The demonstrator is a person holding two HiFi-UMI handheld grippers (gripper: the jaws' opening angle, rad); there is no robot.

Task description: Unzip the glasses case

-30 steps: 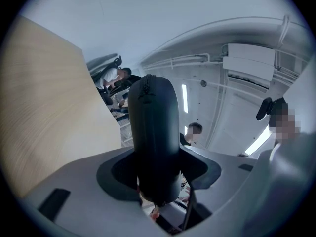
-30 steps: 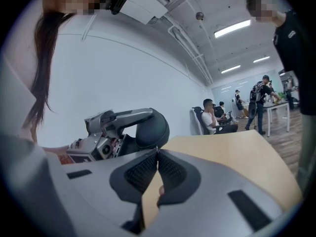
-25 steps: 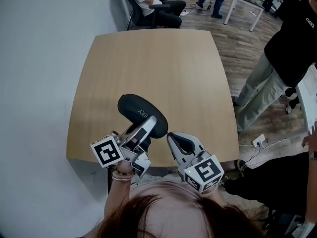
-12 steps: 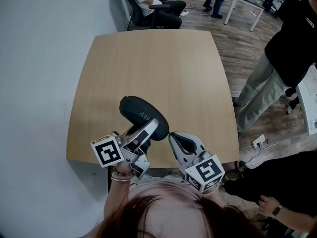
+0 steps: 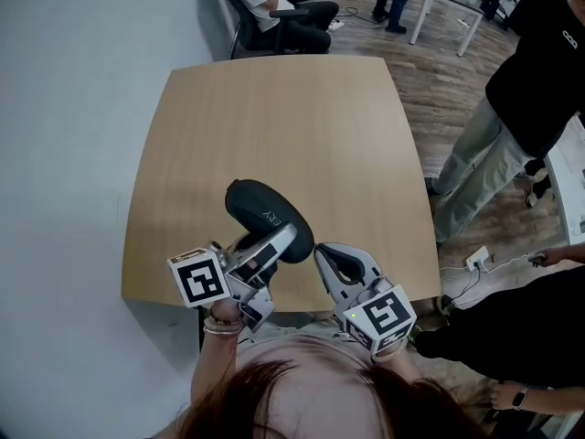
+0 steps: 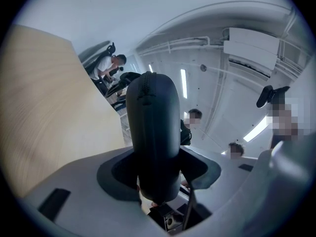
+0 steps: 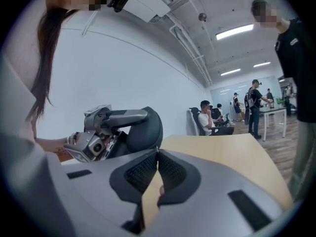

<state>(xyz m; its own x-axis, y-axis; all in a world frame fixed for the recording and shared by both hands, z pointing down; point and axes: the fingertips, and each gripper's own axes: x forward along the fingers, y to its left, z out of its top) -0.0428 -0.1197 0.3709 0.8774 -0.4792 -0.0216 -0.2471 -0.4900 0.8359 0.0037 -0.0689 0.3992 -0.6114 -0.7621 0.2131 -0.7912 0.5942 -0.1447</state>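
A black oval glasses case (image 5: 265, 213) is held up over the near part of the wooden table (image 5: 274, 108), and my left gripper (image 5: 281, 241) is shut on its near end. In the left gripper view the case (image 6: 153, 127) stands between the two jaws, zipper seam towards the camera. My right gripper (image 5: 317, 249) is shut, its tips meeting right at the case's near right end. In the right gripper view those tips (image 7: 157, 152) sit just in front of the case (image 7: 143, 130). Whether they pinch the zipper pull is too small to tell.
A person in black (image 5: 526, 80) stands close to the table's right side. Another person sits on an office chair (image 5: 274, 12) beyond the far edge. A wall runs along the left. A power strip (image 5: 477, 262) lies on the floor to the right.
The case and the left gripper have swung slightly to the right. The right gripper has shifted a little the same way and stays at the case's end.
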